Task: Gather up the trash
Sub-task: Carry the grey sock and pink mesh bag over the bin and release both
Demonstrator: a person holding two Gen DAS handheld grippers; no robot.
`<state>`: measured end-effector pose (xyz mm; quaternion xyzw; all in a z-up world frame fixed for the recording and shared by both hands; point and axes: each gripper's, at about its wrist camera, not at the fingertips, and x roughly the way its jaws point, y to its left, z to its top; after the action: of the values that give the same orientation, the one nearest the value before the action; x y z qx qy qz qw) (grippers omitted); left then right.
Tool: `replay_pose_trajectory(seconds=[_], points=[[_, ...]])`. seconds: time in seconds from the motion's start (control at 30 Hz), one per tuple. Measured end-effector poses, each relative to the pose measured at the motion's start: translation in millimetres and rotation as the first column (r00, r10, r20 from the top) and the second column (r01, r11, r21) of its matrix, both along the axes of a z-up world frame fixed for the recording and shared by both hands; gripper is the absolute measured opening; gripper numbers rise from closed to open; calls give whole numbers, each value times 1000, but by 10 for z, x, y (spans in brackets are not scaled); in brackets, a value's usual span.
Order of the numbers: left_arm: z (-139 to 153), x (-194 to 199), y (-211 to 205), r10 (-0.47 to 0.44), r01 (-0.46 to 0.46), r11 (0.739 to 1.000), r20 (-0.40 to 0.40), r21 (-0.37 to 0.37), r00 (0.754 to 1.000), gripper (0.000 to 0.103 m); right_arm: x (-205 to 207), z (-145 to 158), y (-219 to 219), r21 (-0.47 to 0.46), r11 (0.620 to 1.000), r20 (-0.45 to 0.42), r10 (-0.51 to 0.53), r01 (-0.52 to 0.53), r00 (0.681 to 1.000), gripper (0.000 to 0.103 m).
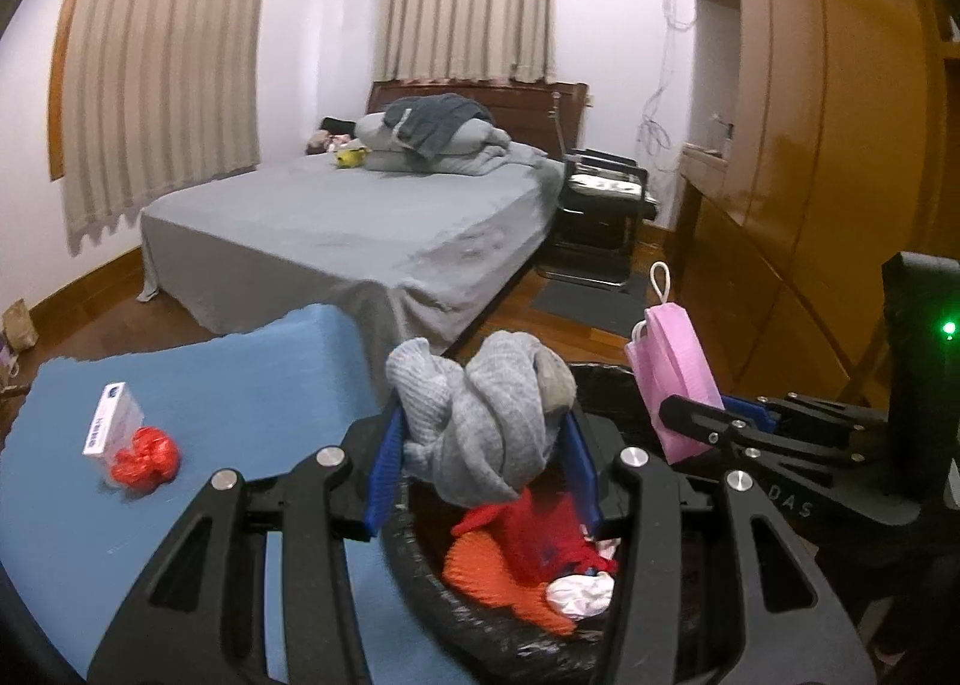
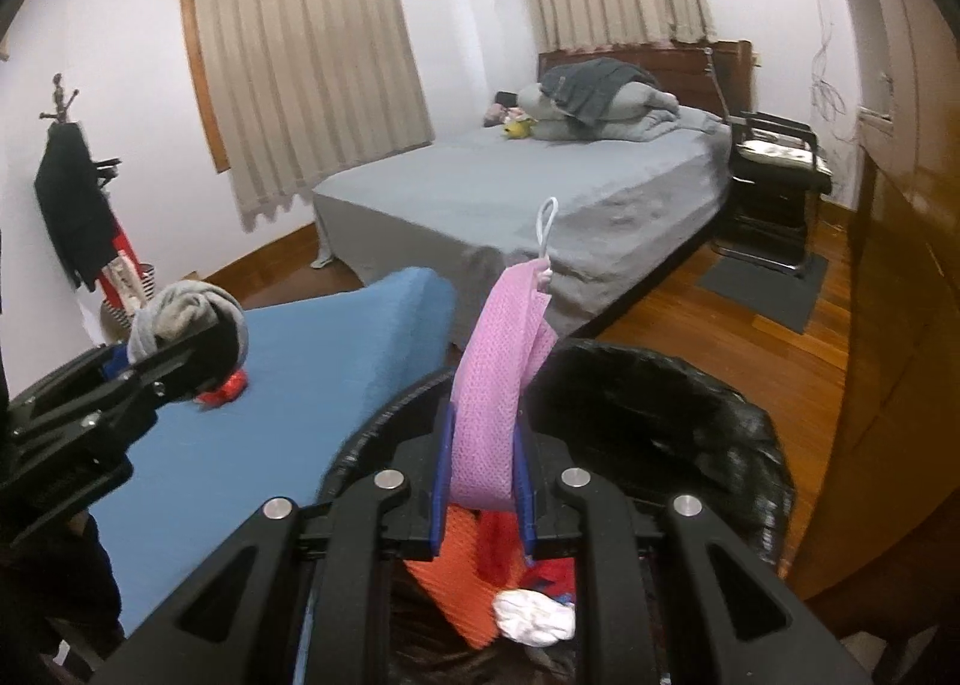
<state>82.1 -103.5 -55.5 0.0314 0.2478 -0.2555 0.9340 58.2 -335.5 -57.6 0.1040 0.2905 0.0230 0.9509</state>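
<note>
My left gripper (image 1: pixel 480 433) is shut on a bunched grey knitted cloth (image 1: pixel 480 415) and holds it above the black-lined trash bin (image 1: pixel 420 571). The bin holds orange, red and white scraps (image 1: pixel 528 565). My right gripper (image 2: pixel 483 469) is shut on a pink mesh pouch (image 2: pixel 498 385) with a white loop, also over the bin (image 2: pixel 690 415). The pouch shows at the right in the left wrist view (image 1: pixel 672 379). The grey cloth shows at the left in the right wrist view (image 2: pixel 180 313). A white box (image 1: pixel 114 427) and a red crumpled wad (image 1: pixel 147 454) lie on the blue table (image 1: pixel 240 385).
A grey bed (image 1: pixel 360 229) stands beyond the table. A black chair (image 1: pixel 600 211) and dark mat (image 1: pixel 588 295) sit by the bed. A wooden wardrobe (image 1: pixel 810 145) lines the right wall. A coat stand (image 2: pixel 72 205) is at the far left.
</note>
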Motion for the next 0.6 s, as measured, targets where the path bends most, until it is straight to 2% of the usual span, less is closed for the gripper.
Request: replay_pose_trajectory(seconds=[0.3,0.6], points=[[-325,70,-402,-95,97,995,-59,30,994,45,-65,-250,-332,-1,997,-59,-75,75,995,18],[-563,244,-652,-118,123,992,-129,34,985,45,-95,-488,-505,10,995,-100,-96,98,990,18]])
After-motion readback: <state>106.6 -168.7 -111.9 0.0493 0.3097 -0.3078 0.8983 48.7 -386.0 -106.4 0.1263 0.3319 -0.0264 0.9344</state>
